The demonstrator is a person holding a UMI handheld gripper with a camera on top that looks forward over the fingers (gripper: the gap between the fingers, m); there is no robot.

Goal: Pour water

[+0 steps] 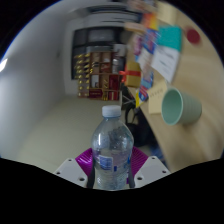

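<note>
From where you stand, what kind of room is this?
Probably an office or lab workroom: shelves stacked with boxes at the back, a board covered in colourful papers, and a table holding a green cup. The gripper holds a water bottle.

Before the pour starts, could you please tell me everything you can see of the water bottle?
The water bottle is clear plastic with a white screw cap still on and ribbed sides; a pale label seems to wrap its middle. It stands upright between the gripper fingers, whose magenta pads sit close at either side; whether they press on it cannot be told. Beyond it, apart from it, a green cup lies tipped on the wooden table.
</note>
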